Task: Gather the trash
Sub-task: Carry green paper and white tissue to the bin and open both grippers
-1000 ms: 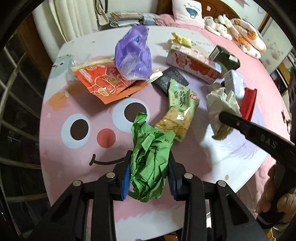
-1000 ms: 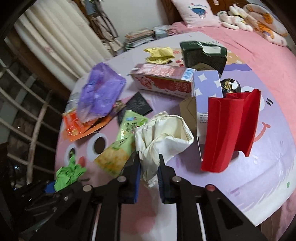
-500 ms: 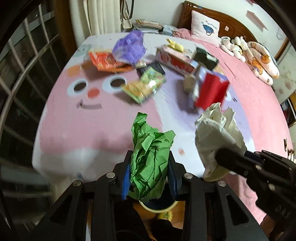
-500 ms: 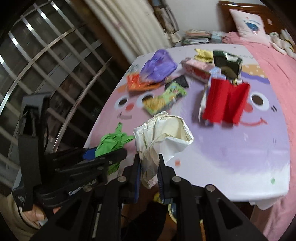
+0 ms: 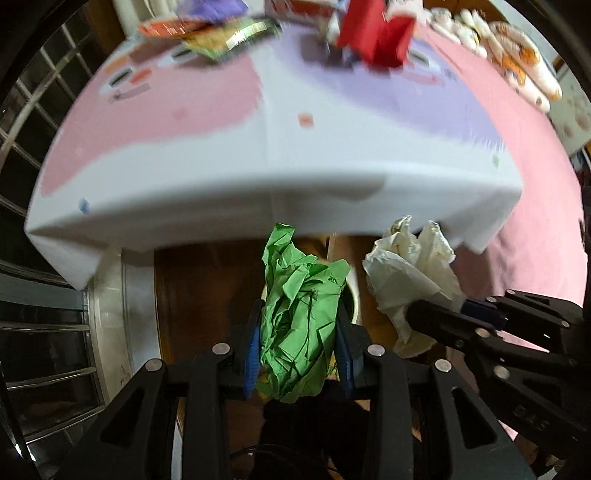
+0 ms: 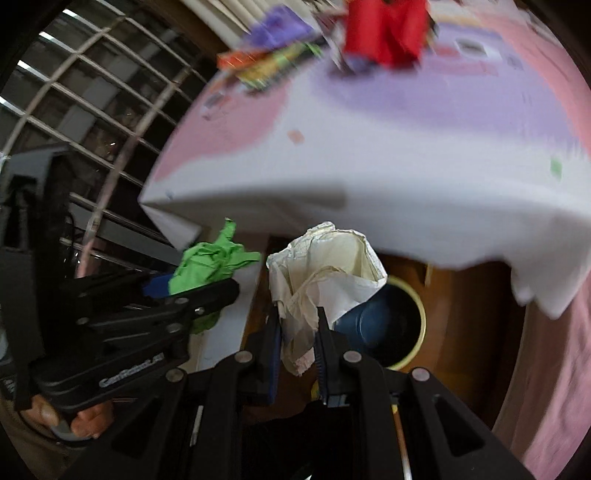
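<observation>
Both pairs of jaws are clamped on crumpled paper, each wad pinched low between blue pads. Taking the bin on the floor below the table's near edge as the landmark and going left to right: the left gripper holds a green paper wad left of the bin in the right wrist view, while in its own view the wad hangs directly in front of the bin's pale rim and hides most of it. The right gripper holds a cream paper wad that overlaps the bin's left rim; whether it is truly above the opening cannot be told. Beyond the bin, the table with its cartoon-face cloth carries more litter, blurred: a red folded card and snack wrappers at its far side. Both wads look light, soft and springy, so a grip across the dense middle should hold better than a grip on a loose flap, which could tear or slip out. Such light paper may drift on release, so each wad should probably be let go low and centred over the bin's mouth.
</observation>
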{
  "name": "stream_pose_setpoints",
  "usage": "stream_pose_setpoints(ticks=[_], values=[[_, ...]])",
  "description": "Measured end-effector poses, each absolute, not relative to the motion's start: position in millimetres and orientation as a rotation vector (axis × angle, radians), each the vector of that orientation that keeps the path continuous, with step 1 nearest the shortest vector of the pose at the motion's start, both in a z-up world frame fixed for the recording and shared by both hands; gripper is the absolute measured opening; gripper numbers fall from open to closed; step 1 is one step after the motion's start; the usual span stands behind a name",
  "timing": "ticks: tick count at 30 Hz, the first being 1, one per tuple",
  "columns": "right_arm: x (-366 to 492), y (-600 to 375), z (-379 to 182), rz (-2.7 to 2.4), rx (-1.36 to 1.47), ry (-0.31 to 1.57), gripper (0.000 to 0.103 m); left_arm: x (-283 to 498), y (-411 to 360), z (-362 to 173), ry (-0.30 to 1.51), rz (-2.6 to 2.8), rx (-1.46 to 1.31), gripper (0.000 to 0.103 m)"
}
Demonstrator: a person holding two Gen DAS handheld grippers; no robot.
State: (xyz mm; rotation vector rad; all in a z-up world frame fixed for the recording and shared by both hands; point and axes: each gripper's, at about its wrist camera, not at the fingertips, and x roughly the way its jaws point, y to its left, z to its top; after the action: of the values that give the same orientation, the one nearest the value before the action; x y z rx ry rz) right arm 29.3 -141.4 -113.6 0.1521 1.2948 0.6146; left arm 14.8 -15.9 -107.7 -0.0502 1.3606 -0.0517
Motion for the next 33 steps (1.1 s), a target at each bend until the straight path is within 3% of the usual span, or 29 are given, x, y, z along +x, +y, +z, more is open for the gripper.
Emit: stream_pose_setpoints(ticks=[14,20,23,25,26,30,33], values=[[24.4,-151.4,-323.3,0.389,0.231,1.406,0.017,10.5,-38.0,-295.2,1.437,-0.145,-0.015,0.033],[26.0,-158.2,-381.8,0.336,0.299,1.419,0.022,13.7,-46.6,-335.7,1.408,-0.141,0.019,0.036],[27.4,-155.0,-393.2,0.322,0.292,1.420,0.032,19.9,-36.8,-348.8,1.411,-0.135,0.026,0.047],[27.9,-152.0,-397.2,0.310,0.291,1.425,0.051,21.9,-33.4,-352.7,1.421,-0.132,0.023,0.060],[28.0,-151.6,-396.5,0.306,0.290,1.419,0.054,22.3,-32.5,-355.4,1.422,-0.129,0.023,0.070],[33.1,-150.8,-391.3,0.295,0.290,1.407,0.056,24.5,-24.9,-353.0,1.422,-0.120,0.014,0.084],[35.9,-152.5,-383.8,0.278,0.287,1.393,0.057,25.8,-19.9,-347.5,1.414,-0.109,0.013,0.084]])
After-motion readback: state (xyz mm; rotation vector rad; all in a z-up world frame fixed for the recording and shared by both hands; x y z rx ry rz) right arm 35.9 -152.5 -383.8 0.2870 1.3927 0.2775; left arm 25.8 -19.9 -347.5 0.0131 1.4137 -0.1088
